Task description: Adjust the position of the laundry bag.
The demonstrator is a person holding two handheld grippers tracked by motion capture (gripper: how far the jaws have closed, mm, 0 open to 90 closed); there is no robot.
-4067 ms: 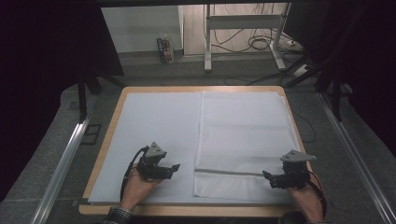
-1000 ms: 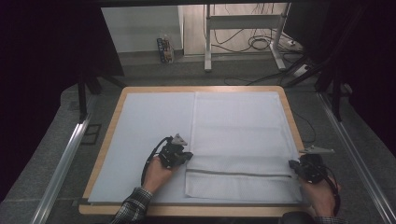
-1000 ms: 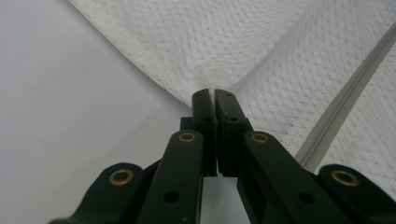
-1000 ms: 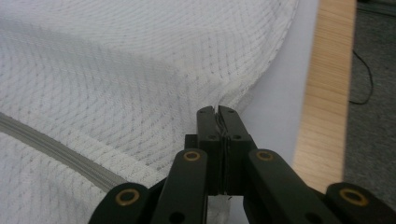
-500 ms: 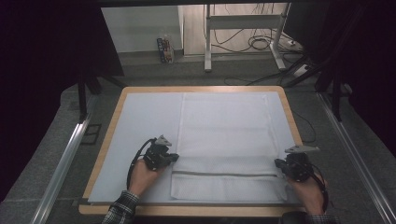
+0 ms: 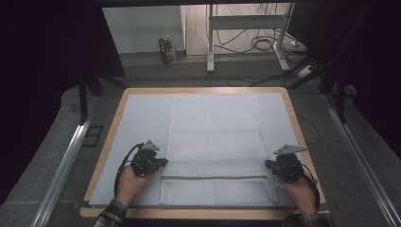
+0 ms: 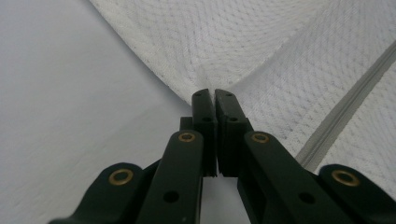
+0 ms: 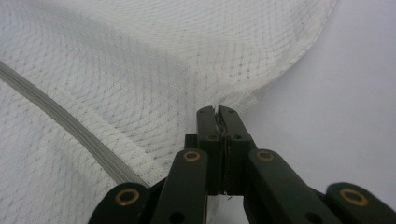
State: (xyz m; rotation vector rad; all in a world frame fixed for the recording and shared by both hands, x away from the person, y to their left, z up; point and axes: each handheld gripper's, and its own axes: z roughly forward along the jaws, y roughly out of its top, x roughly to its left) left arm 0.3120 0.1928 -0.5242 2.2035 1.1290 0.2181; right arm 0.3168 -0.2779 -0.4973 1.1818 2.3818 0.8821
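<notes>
A white mesh bag [image 6: 215,142] with a grey zipper [image 6: 215,178] across its near end lies flat on the white-covered table [image 6: 142,118]. My left gripper [image 6: 163,162] is at the bag's left edge, just above the zipper line. In the left gripper view its jaws are closed on the mesh bag's edge [image 7: 205,70], which puckers at the left gripper's tips [image 7: 214,93]. My right gripper [image 6: 267,164] is at the bag's right edge. There the right gripper's tips [image 8: 216,111] pinch the mesh bag's hem [image 8: 243,93], and the grey zipper [image 8: 70,126] runs off to the left.
A wooden rim [image 6: 106,142] frames the table. Metal rails [image 6: 66,161] run along both sides on the grey floor. Behind the table stand a metal frame's legs [image 6: 210,52], loose cables [image 6: 265,45] and a small pack of bottles [image 6: 166,49].
Both hands have slid to the left across the table, dragging the mesh bag with them; it now lies nearer the table's middle. Both grips have stayed closed on its edges.
</notes>
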